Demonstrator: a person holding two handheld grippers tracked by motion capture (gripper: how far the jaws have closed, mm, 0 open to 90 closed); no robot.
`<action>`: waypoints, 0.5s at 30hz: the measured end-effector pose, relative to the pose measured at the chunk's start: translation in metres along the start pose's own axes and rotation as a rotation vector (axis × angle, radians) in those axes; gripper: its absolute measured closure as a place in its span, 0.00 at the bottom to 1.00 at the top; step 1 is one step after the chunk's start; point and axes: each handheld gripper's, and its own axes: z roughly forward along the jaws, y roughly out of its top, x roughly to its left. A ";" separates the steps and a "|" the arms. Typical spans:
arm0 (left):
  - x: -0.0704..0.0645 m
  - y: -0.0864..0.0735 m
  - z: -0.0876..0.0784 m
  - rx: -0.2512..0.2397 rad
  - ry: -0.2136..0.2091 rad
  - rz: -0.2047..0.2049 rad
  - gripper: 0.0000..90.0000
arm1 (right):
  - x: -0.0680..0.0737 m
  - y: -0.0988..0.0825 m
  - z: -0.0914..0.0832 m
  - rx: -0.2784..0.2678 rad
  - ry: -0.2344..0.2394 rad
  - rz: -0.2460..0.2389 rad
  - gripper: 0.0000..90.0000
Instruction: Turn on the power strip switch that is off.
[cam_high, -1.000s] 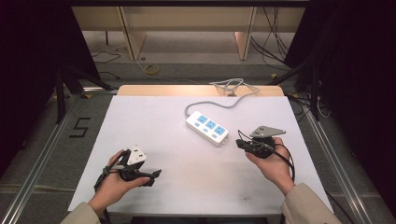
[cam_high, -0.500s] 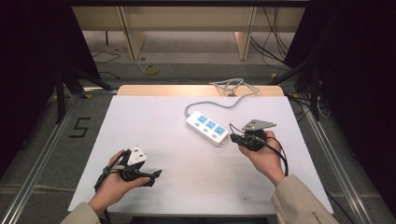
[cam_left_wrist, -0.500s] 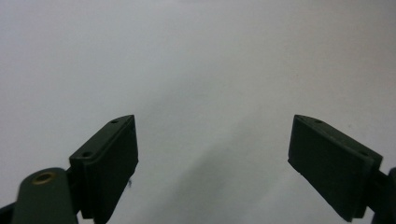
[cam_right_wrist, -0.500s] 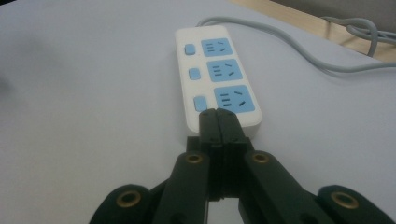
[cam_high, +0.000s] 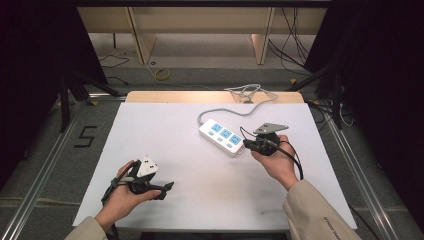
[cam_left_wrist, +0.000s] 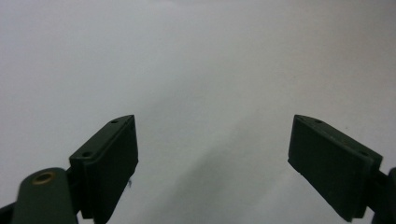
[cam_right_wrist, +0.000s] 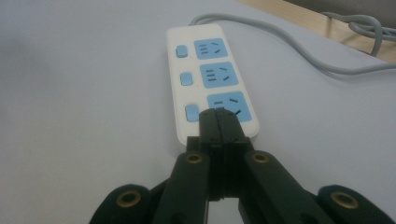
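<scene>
A white power strip with three blue sockets and three blue switches lies on the white table, right of centre. My right gripper is shut with nothing between its pads. It points at the strip's near end. In the right gripper view the strip runs away from me. There the closed tip sits over the nearest socket, beside the nearest switch; I cannot tell whether it touches. My left gripper rests near the front left of the table. Its jaws stand wide open over bare table.
The strip's grey cable curves back to a bundle on the wooden edge at the table's far side. A metal rail runs along the right. A "5" mark is on the floor at left.
My right gripper has moved left across the table, up to the near end of the power strip, and stayed shut. The left hand has kept still.
</scene>
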 end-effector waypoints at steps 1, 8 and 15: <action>0.000 0.000 0.000 -0.003 0.000 -0.001 0.17 | 0.000 0.000 0.000 0.000 0.000 0.000 1.00; -0.001 0.000 0.000 -0.003 -0.002 0.003 0.17 | 0.000 0.009 0.010 0.014 -0.004 -0.011 1.00; -0.002 0.000 0.000 0.000 -0.008 0.012 0.17 | 0.000 0.016 0.015 0.019 -0.006 -0.018 1.00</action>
